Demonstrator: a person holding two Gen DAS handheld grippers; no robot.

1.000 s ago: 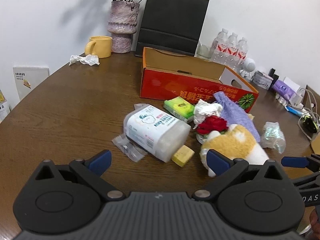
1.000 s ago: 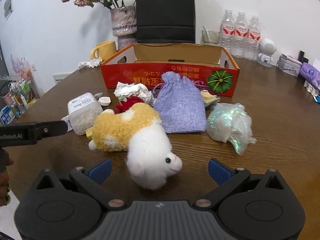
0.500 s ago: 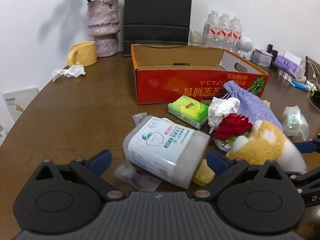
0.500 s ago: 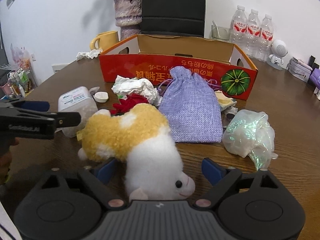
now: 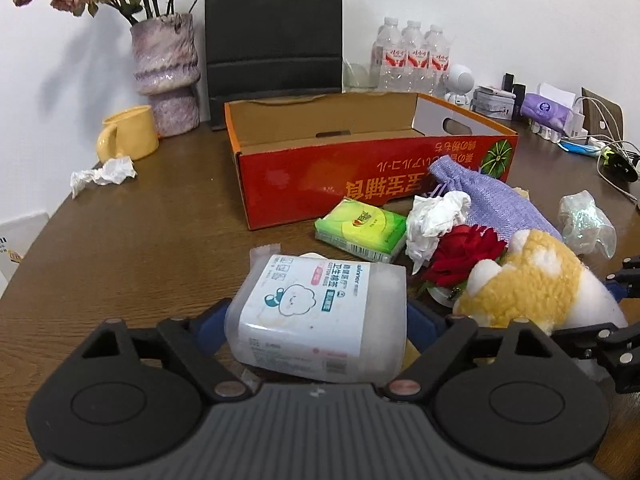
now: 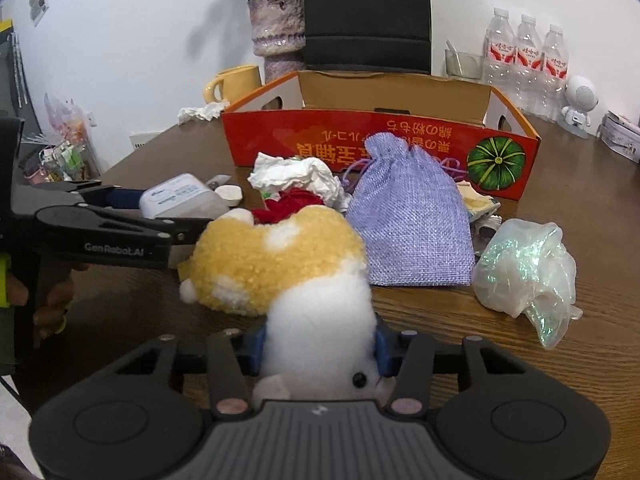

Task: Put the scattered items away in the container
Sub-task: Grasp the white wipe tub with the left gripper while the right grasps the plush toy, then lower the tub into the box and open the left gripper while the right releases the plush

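Note:
My left gripper [image 5: 316,322] is shut on a clear cotton-swab box [image 5: 316,312] with a white label, low over the table. My right gripper [image 6: 318,344] is shut on the white head of a yellow and white plush toy [image 6: 280,260]. The open red cardboard box [image 5: 360,172] stands behind the pile. Scattered in front of it are a green tissue pack [image 5: 360,232], crumpled white paper [image 5: 432,216], a red fabric rose [image 5: 464,252], a purple drawstring pouch [image 6: 408,216] and an iridescent plastic wrap [image 6: 528,272].
A yellow mug [image 5: 128,136], a crumpled tissue [image 5: 104,174], a flower vase [image 5: 166,72] and a black paper bag [image 5: 274,28] stand at the back. Water bottles [image 5: 412,56], a small white robot figure [image 5: 460,84] and cables [image 5: 612,156] lie at the right.
Both grippers moved forward and closed: the left onto the cotton-swab box, the right onto the plush toy's head. Both were open and empty a second ago.

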